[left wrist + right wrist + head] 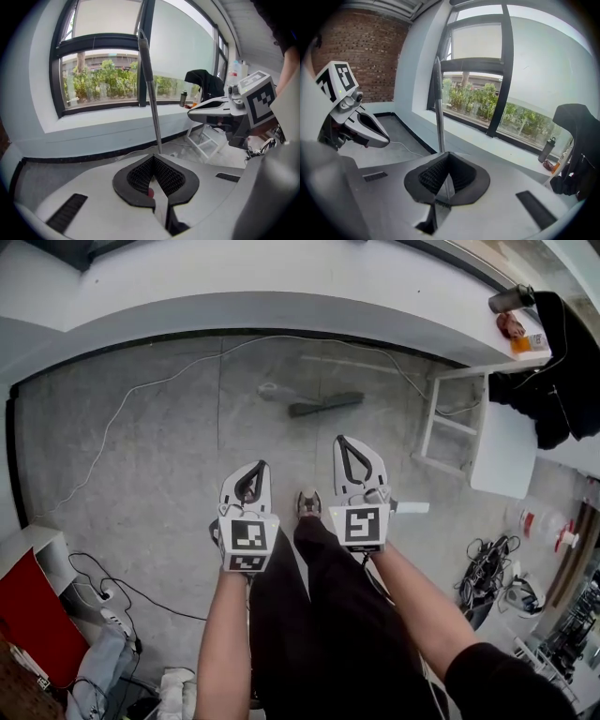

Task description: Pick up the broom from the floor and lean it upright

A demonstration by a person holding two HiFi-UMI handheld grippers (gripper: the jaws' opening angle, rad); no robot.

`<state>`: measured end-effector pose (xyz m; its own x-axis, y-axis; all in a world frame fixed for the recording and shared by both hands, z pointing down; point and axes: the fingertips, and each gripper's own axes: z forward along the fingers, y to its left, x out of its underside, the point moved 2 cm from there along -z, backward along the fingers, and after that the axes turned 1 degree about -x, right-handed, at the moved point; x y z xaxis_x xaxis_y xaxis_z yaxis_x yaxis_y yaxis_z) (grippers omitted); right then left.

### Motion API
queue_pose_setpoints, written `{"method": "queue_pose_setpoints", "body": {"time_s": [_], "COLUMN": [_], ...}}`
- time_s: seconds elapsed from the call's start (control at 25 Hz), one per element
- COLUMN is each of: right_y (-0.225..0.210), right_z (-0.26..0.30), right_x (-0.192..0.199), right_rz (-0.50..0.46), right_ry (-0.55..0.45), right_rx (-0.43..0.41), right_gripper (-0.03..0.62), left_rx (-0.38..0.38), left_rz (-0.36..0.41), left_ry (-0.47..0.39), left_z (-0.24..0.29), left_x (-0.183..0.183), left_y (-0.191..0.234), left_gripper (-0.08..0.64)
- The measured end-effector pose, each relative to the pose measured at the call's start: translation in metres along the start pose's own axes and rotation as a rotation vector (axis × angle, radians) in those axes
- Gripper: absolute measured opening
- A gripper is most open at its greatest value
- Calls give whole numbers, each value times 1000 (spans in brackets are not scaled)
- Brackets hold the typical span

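The broom's grey pole [150, 93] stands upright against the window frame ahead of both grippers, and the right gripper view shows this pole [438, 108] too. In the head view its dark brush head [325, 404] rests on the concrete floor below the sill. My left gripper [261, 467] is shut with nothing in it, its pads [140, 176] meeting at the tip. My right gripper [341, 442] is likewise shut and empty, well short of the broom. Both are held side by side above the floor, pointing towards the window wall.
A white step stool [450, 423] stands to the right of the broom, with a black jacket [553, 371] and a bottle [511, 299] on the ledge beyond it. A white cable [141, 390] runs across the floor at left. A red box [33, 615] and power cords sit near left; tangled cables [487, 563] lie at right.
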<state>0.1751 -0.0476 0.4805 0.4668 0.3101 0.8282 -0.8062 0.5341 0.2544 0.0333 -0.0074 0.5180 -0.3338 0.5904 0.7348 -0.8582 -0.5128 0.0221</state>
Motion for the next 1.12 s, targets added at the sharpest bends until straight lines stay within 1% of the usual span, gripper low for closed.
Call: {"method": "queue_pose_setpoints", "body": {"time_s": [0.12, 0.36, 0.56, 0.68, 0.76, 0.84, 1.0, 1.12], "right_y": [-6, -15, -16, -16, -14, -11, -9, -4], "right_z": [-12, -39, -76, -101, -120, -143, -191, -230], "right_x": [-9, -45, -82, -102, -116, -133, -174, -199], "right_rz": [3, 11, 36, 65, 76, 95, 114, 142], "right_ry": [-8, -57, -95, -100, -103, -118, -178, -218], "right_rx": [-11, -57, -92, -88, -84, -85, -72, -42], "right_gripper": [6, 6, 6, 6, 6, 8, 7, 6], "left_rx": [-7, -48, -58, -49, -32, -17, -1, 18], "left_rz": [-7, -41, -81, -114, -107, -78, -43, -25], "left_ry": [6, -29, -45, -57, -68, -87, -143, -196], "left_z": [-10, -35, -79, -106, -127, -151, -201, -242], "left_x": [-5, -39, -65, -79, -90, -104, -140, -157], "left_y": [-8, -23, -45, -59, -70, -80, -92, -100], "left_gripper": [6, 6, 6, 6, 6, 6, 6, 6]}}
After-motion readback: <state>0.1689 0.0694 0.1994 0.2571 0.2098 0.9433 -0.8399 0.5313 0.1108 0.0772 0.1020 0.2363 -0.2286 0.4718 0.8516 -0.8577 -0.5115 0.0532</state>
